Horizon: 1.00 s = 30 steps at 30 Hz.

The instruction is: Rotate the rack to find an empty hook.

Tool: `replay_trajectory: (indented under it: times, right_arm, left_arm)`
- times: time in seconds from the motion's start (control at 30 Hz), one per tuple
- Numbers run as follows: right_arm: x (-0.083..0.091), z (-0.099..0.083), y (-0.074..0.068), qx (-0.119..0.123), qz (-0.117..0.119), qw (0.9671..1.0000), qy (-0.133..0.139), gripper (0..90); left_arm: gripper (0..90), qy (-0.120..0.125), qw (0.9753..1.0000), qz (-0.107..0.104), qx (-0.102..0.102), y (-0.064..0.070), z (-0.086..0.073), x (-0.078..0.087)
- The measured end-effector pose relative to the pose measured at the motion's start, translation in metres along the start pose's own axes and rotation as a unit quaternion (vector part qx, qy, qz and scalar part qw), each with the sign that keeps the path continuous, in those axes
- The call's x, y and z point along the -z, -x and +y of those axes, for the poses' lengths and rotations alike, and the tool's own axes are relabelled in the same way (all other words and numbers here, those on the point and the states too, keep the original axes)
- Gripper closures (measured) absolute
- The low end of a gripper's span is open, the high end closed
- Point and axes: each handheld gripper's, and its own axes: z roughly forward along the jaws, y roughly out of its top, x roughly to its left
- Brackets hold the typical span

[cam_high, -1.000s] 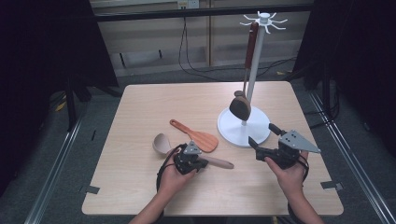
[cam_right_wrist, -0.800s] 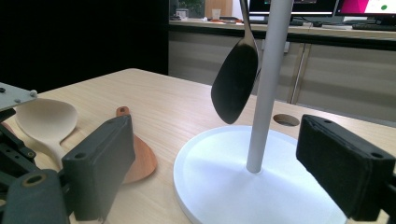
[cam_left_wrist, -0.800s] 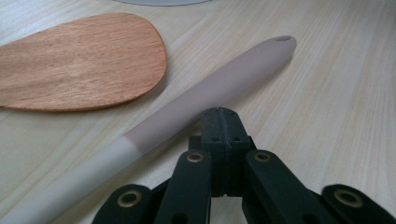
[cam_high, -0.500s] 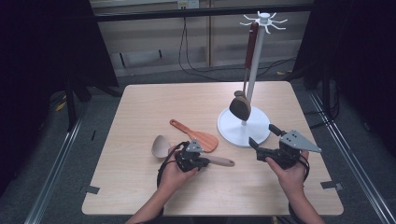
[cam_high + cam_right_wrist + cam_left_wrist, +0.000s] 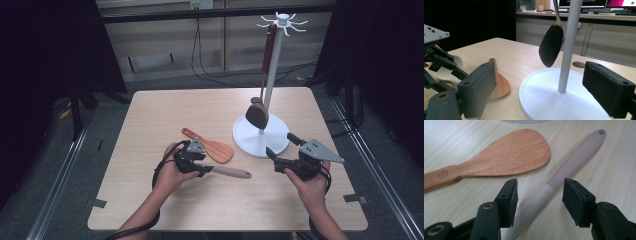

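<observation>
A spoon with a pale two-tone handle (image 5: pixel 231 172) lies on the table, and its bowl is hidden under the left hand. My left gripper (image 5: pixel 204 166) is open and straddles that handle (image 5: pixel 571 167), with a jaw on each side and a gap at both pads. An orange wooden spatula (image 5: pixel 214 148) (image 5: pixel 506 157) lies just beyond it. My right gripper (image 5: pixel 279 144) (image 5: pixel 544 96) is open and empty, low at the near edge of the white stand base (image 5: pixel 250 142) (image 5: pixel 549 107). A dark spoon (image 5: pixel 258 115) (image 5: pixel 551 47) hangs beside the stand's pole (image 5: pixel 569 45).
The white stand (image 5: pixel 272 70) rises tall at the table's right centre, with hooks (image 5: pixel 283 21) at its top. The wooden table (image 5: pixel 180 112) has bare room at the back left. Dark curtains and a floor rail surround it.
My left gripper has slid slightly left along the pale spoon, and the hand now covers its bowl. The spoon, spatula and right gripper have stayed put.
</observation>
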Motion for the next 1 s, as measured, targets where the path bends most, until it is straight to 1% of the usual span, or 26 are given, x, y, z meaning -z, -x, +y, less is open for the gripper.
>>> replay_trajectory:
  times: [0.07, 0.1, 0.13, 0.17, 0.2, 0.27, 0.33, 0.37, 0.4, 0.43, 0.47, 0.5, 0.53, 0.57, 0.6, 0.63, 0.67, 0.7, 0.73, 0.77, 0.83, 0.87, 0.9, 0.93, 0.97, 1.0]
  right_arm:
    - [0.0, 0.0, 0.0, 0.002, 0.002, 1.0, 0.001, 11.5]
    - [0.0, 0.0, 0.0, 0.002, 0.001, 1.0, 0.0, 11.5]
    - [0.0, 0.0, 0.0, 0.002, 0.0, 1.0, 0.002, 11.5]
    - [0.0, 0.0, 0.0, 0.002, 0.001, 1.0, 0.003, 11.5]
    - [0.0, 0.0, 0.0, 0.002, 0.001, 1.0, 0.001, 11.6]
    - [0.0, 0.0, -0.001, 0.001, 0.0, 1.0, 0.001, 11.6]
    - [-0.001, 0.0, -0.002, 0.002, 0.003, 1.0, 0.001, 11.6]
    - [0.0, 0.001, -0.002, 0.002, 0.001, 1.0, 0.001, 11.6]
    - [0.0, 0.001, -0.002, 0.005, 0.002, 1.0, 0.001, 11.6]
    - [0.0, 0.001, -0.002, 0.005, 0.002, 1.0, 0.002, 11.6]
    - [0.0, 0.001, -0.002, 0.002, 0.001, 1.0, 0.003, 11.6]
    - [0.0, 0.001, -0.002, 0.0, 0.002, 1.0, 0.003, 11.6]
    - [0.0, 0.002, -0.002, 0.0, 0.002, 1.0, 0.004, 11.7]
    - [0.001, 0.002, -0.002, 0.0, 0.003, 1.0, 0.005, 11.7]
    - [0.001, 0.002, -0.001, 0.0, 0.004, 1.0, 0.004, 11.7]
    - [0.001, 0.002, -0.001, 0.001, 0.002, 1.0, 0.004, 11.7]
    - [0.001, 0.002, -0.001, 0.001, 0.002, 1.0, 0.005, 11.7]
    - [0.001, 0.002, -0.001, 0.001, 0.004, 1.0, 0.004, 11.7]
    - [0.001, 0.002, -0.002, 0.002, 0.006, 1.0, 0.004, 11.7]
    - [0.0, 0.002, -0.002, 0.0, 0.005, 1.0, 0.005, 11.7]
    - [0.0, 0.002, -0.003, -0.001, 0.005, 1.0, 0.004, 11.7]
    - [0.0, 0.002, -0.003, 0.002, 0.006, 1.0, 0.004, 11.7]
    - [0.0, 0.003, -0.002, 0.004, 0.007, 1.0, 0.004, 11.7]
    - [0.001, 0.003, -0.002, 0.002, 0.007, 1.0, 0.005, 11.7]
    - [0.001, 0.003, -0.002, -0.002, 0.004, 1.0, 0.006, 11.7]
    - [0.001, 0.003, -0.002, 0.0, 0.002, 1.0, 0.006, 11.7]
  left_arm:
    - [46.1, 0.018, 0.9995, -0.006, 0.026, -0.003, -0.001, 0.001]
    - [48.2, 0.027, 0.999, -0.001, 0.035, -0.005, -0.001, 0.002]
    - [50.3, 0.026, 0.9988, 0.011, 0.04, -0.007, -0.001, 0.004]
    - [55.6, 0.034, 0.9981, 0.02, 0.047, -0.009, -0.001, 0.005]
    - [59.2, 0.036, 0.9974, 0.036, 0.051, -0.011, -0.002, 0.007]
    - [68.3, 0.028, 0.9954, 0.065, 0.064, -0.013, -0.003, 0.007]
    - [76.5, 0.016, 0.9927, 0.086, 0.083, -0.014, -0.006, 0.007]
    - [81.4, 0.012, 0.9915, 0.091, 0.093, -0.014, -0.006, 0.006]
    - [84.3, 0.006, 0.991, 0.096, 0.093, -0.015, -0.008, 0.006]
    - [85.6, 0.008, 0.9902, 0.096, 0.101, -0.015, -0.009, 0.005]
    - [86.1, 0.008, 0.9905, 0.093, 0.101, -0.017, -0.009, 0.006]
    - [86.1, 0.018, 0.9903, 0.089, 0.105, -0.017, -0.009, 0.006]
    - [86.0, 0.016, 0.9917, 0.079, 0.1, -0.017, -0.009, 0.007]
    - [85.5, 0.019, 0.9923, 0.074, 0.098, -0.017, -0.008, 0.007]
    - [84.8, 0.023, 0.9939, 0.062, 0.087, -0.016, -0.007, 0.008]
    - [83.5, 0.026, 0.9961, 0.04, 0.074, -0.015, -0.006, 0.009]
    - [81.1, 0.026, 0.998, 0.022, 0.054, -0.013, -0.004, 0.009]
    - [77.5, 0.023, 0.9987, 0.016, 0.043, -0.012, -0.003, 0.009]
    - [72.8, 0.016, 0.9993, 0.005, 0.033, -0.012, -0.002, 0.008]
    - [66.5, 0.012, 0.9995, -0.007, 0.03, -0.013, -0.002, 0.007]
    - [62.7, 0.001, 0.9996, -0.009, 0.027, -0.014, -0.003, 0.004]
    - [58.9, -0.005, 0.9995, -0.012, 0.027, -0.015, -0.003, 0.004]
    - [56.1, -0.001, 0.9994, -0.016, 0.029, -0.015, -0.004, 0.002]
    - [53.4, -0.005, 0.9995, -0.018, 0.024, -0.016, -0.004, 0.002]
    - [52.8, -0.009, 0.9996, -0.021, 0.019, -0.016, -0.004, 0.0]
    - [52.2, -0.014, 0.9995, -0.022, 0.017, -0.015, -0.004, -0.001]
